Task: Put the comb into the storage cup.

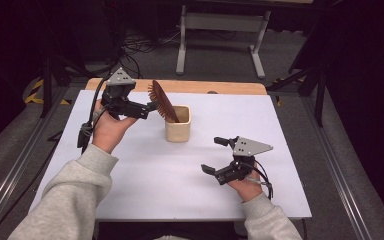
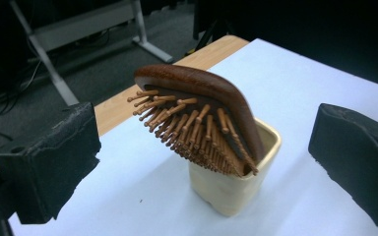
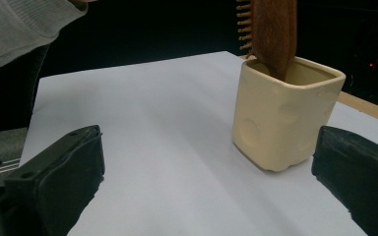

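The dark brown wooden hairbrush with peg bristles [image 1: 161, 100] already stands handle-down in the cream-coloured square ceramic cup [image 1: 178, 129], so the placing itself looks done, and what seems to be left is only to draw the hands away. The brush leans rather than stands upright: its oval head tilts up and out over the cup's rim toward the person's left, bristles facing downward on that side, as the left gripper view shows [image 2: 202, 118]. The cup [image 2: 236, 189] sits near the middle of the white table [image 1: 145, 170] and holds nothing else that can be seen; its inside, where it shows in the right gripper view [image 3: 288, 105], carries only the brush handle. The left tongs [image 1: 152, 106] sit just beside the brush head, jaws spread wide with the brush between them but untouched, to judge from the clear gaps on either side. The right tongs [image 1: 215, 155] hover low over the table nearer the person, spread too and empty, apart from the cup.
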Demonstrator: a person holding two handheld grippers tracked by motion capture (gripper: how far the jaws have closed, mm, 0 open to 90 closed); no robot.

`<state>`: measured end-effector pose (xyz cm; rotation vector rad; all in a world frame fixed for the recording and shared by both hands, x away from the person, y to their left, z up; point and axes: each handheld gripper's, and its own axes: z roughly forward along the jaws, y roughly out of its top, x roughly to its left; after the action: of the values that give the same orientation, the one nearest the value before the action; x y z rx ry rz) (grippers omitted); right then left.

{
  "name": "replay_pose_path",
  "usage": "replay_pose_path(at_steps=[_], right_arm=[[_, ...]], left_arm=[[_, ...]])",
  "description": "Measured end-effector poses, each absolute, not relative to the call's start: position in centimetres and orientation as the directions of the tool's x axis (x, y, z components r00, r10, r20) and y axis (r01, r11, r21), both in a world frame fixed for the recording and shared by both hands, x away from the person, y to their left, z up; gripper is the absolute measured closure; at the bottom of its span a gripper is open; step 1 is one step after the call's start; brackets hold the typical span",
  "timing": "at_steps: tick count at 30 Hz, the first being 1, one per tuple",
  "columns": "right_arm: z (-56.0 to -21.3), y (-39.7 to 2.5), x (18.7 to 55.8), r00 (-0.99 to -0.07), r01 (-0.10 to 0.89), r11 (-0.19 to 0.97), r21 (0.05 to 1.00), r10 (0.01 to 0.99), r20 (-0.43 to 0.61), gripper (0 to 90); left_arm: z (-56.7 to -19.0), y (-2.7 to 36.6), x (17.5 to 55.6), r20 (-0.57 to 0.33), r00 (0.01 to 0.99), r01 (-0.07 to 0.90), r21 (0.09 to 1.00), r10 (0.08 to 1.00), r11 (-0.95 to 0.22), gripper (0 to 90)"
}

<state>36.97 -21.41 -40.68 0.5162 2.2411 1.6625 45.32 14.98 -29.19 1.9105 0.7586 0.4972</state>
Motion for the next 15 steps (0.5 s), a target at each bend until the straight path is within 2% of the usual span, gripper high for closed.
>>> replay_pose_path(at_steps=[4, 15], right_arm=[[-40.2, -21.8, 37.0, -0.884, 0.102, 0.262, 0.96, 0.466, -0.033, 0.1], [-39.4, -22.9, 36.7, -0.87, 0.095, 0.264, 0.96, 0.491, -0.049, 0.1]], left_arm=[[-29.1, 16.4, 43.4, 0.045, 0.74, 0.236, 0.917, 0.671, -0.323, 0.2], [-30.6, 18.9, 40.3, 0.036, 0.772, 0.222, 0.92, 0.635, -0.322, 0.2]])
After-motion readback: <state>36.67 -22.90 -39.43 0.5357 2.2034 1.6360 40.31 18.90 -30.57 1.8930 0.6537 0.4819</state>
